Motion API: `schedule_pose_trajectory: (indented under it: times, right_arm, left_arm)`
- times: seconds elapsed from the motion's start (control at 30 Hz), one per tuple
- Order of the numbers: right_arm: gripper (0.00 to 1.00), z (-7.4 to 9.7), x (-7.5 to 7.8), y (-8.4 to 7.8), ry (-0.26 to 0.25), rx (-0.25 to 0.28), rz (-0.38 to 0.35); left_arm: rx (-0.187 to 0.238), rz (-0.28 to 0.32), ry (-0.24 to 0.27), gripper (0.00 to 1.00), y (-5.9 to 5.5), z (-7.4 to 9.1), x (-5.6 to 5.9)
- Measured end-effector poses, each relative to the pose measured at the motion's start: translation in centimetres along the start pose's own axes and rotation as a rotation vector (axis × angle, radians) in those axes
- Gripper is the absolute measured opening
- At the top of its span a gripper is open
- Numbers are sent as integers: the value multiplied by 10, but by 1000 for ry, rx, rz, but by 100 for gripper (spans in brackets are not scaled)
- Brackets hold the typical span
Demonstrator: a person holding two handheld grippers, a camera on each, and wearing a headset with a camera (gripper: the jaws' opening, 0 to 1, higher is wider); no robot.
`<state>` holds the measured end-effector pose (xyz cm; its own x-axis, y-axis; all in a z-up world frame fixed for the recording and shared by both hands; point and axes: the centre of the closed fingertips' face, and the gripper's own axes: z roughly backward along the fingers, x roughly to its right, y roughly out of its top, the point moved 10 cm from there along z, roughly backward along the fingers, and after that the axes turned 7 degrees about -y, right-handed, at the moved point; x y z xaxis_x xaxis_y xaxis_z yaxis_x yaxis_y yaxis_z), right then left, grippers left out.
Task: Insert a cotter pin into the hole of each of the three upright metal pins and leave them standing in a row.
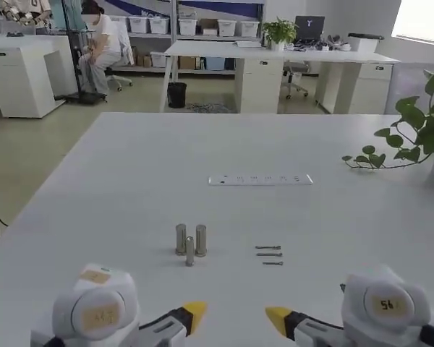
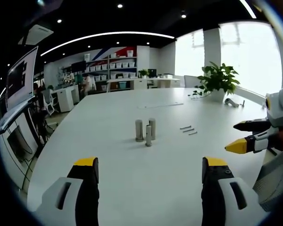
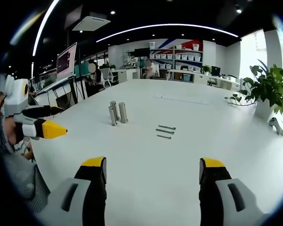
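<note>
On the white bench (image 1: 116, 195), near its middle, we list three metal pins (image 1: 190, 244): upright, bunched in a tight triangle instead of a row, two behind and one in front. We cannot tell whether they touch. At 3 o'clock from that group, apart from it, we list three cotter pins (image 1: 269, 254): lying flat and loose on the bench, parallel, one behind another. Left claw (image 2: 150, 165): yellow-tipped, jaws spread wide with bare bench between them, held low at 7 o'clock of the head view, well short of the metal pins, which sit at 12 o'clock in its own view. Right claw (image 3: 152, 164): same make, jaws likewise wide and empty, at 5 o'clock of the head view, with the cotter pins at 12 o'clock ahead of it. Further items: a white power strip (image 1: 260, 179) at 12 o'clock beyond the pins, and a leafy plant (image 1: 412, 130) at 2 o'clock by the bench edge.
</note>
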<state>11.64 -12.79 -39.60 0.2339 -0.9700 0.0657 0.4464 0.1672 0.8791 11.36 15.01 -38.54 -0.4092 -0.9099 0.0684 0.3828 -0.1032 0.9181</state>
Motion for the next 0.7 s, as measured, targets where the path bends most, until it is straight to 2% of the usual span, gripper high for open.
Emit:
schedule_pose_trajectory:
  times: [0.33, 0.47, 0.7]
  right_arm:
    - [79, 0, -4, 1, 24, 7, 7]
    - [78, -1, -6, 0, 38, -7, 2]
    - [78, -1, -7, 1, 39, -7, 11]
  left_arm:
    - [-12, -8, 0, 88, -2, 0, 0]
    - [-18, -5, 4, 88, -2, 0, -1]
    - [-13, -7, 9, 86, -1, 1, -3]
